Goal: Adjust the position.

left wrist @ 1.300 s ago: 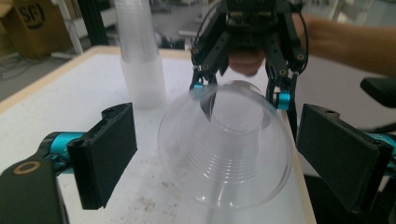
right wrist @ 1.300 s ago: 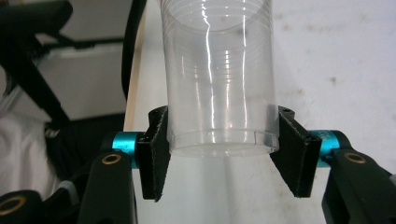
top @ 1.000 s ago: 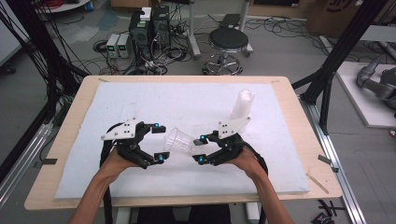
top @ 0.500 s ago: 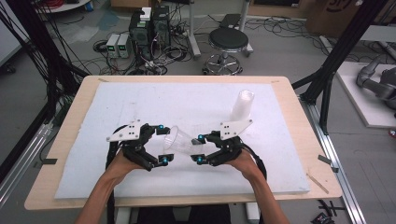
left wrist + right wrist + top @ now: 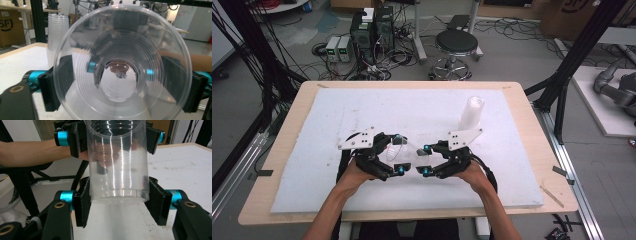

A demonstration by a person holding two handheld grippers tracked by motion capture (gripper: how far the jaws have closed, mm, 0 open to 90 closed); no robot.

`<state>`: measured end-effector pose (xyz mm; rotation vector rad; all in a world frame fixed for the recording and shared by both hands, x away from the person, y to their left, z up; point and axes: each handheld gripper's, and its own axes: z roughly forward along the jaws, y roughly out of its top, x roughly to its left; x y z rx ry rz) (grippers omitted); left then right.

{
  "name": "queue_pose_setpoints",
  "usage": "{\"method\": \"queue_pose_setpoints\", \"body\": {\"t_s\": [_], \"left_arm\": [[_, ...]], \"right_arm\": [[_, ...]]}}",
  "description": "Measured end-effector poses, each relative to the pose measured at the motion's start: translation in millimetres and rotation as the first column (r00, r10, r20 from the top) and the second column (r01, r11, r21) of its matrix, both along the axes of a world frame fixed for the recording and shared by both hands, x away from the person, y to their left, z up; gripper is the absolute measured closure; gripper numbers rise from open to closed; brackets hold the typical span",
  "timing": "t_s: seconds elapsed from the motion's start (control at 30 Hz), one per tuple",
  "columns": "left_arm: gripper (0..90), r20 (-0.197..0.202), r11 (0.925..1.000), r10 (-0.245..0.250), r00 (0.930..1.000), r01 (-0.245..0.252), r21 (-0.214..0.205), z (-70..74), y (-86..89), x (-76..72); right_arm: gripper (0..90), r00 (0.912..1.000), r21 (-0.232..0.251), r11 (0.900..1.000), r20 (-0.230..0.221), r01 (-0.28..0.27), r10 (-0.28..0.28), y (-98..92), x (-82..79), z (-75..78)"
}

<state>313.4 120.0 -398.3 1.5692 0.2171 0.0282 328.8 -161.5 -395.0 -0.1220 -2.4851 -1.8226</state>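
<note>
A clear plastic cup (image 5: 404, 152) lies on its side in the air between your two hands, just above the white sheet (image 5: 362, 112) that covers the tabletop (image 5: 532, 130). In the left gripper view you look straight into its open mouth (image 5: 122, 67), ribbed rings running down to the base. Your left tongs (image 5: 397, 154) grip the cup near its rim, a black pad pressed on either side of it. In the right gripper view the cup's base end (image 5: 117, 172) sits between your right tongs (image 5: 426, 160); their pads flank it closely, the left one at the wall, the right one with what looks like a slight gap, so I cannot tell whether they are truly clamping it. The two tongs face each other tip to tip across the cup, near the front middle of the sheet. Behind your right hand (image 5: 472, 172), a stack of clear cups (image 5: 472, 114) stands upright on the sheet, well apart from the held cup. Beyond the tabletop, a round stool (image 5: 456, 45) stands on the floor among cables and equipment boxes (image 5: 372, 27).
</note>
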Motion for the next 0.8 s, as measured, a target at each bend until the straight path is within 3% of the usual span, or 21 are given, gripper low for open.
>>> {"method": "queue_pose_setpoints", "body": {"t_s": [0.43,0.8], "left_arm": [[28.8,-0.001,0.9991,-0.039,0.9992,0.039,-0.014,1.1,1.2,2.0],[31.1,0.001,0.9992,-0.04,0.9992,0.04,-0.005,1.3,2.1,1.9]], "right_arm": [[43.3,0.9998,0.001,0.9998,0.006,-0.019,0.019,1.0,-0.1,-0.3],[43.3,0.9997,-0.005,0.9997,0.013,-0.022,0.022,1.5,0.4,-0.7]]}}
